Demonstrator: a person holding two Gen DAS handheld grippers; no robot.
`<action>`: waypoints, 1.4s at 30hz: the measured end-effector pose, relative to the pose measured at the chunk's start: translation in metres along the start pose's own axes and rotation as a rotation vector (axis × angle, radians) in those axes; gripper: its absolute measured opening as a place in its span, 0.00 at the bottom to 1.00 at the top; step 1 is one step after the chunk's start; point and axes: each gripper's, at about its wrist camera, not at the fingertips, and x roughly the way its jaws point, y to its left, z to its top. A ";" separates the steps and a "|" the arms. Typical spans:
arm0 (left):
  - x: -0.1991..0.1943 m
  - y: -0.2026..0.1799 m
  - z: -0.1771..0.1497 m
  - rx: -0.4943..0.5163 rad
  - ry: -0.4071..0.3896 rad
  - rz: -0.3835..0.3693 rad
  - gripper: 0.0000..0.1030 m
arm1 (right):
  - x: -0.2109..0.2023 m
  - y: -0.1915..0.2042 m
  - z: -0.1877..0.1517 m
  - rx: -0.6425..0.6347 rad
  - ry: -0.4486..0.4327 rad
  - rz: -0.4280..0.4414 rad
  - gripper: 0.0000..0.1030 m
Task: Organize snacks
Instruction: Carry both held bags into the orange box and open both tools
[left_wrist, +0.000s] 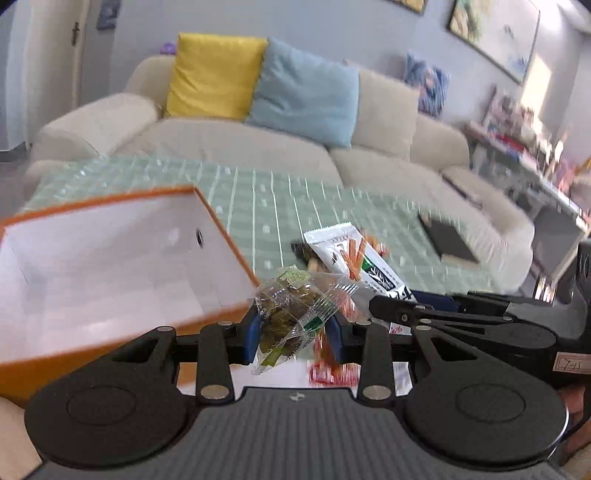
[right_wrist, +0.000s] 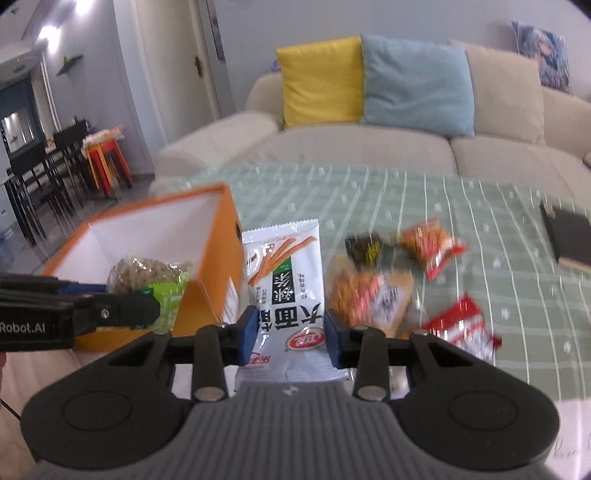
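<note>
We hold a clear green packet (left_wrist: 291, 317) in our left gripper (left_wrist: 293, 334) and a white packet (right_wrist: 286, 295) in the right gripper (right_wrist: 288, 338). The orange box (right_wrist: 221, 236) looks empty, and several snacks (right_wrist: 432, 247) lie on the table (right_wrist: 480, 206).

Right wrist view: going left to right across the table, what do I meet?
Left gripper → orange box → white stick-snack pack in the right gripper → orange-and-red packets → red packet → black pad.
</note>
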 end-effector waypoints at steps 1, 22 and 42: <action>-0.004 0.004 0.006 -0.012 -0.019 0.004 0.40 | -0.001 0.004 0.008 -0.005 -0.007 0.006 0.34; 0.033 0.130 0.058 -0.211 0.122 0.334 0.40 | 0.115 0.124 0.101 -0.150 0.244 0.128 0.34; 0.096 0.151 0.027 -0.229 0.407 0.365 0.41 | 0.193 0.133 0.070 -0.289 0.460 0.019 0.37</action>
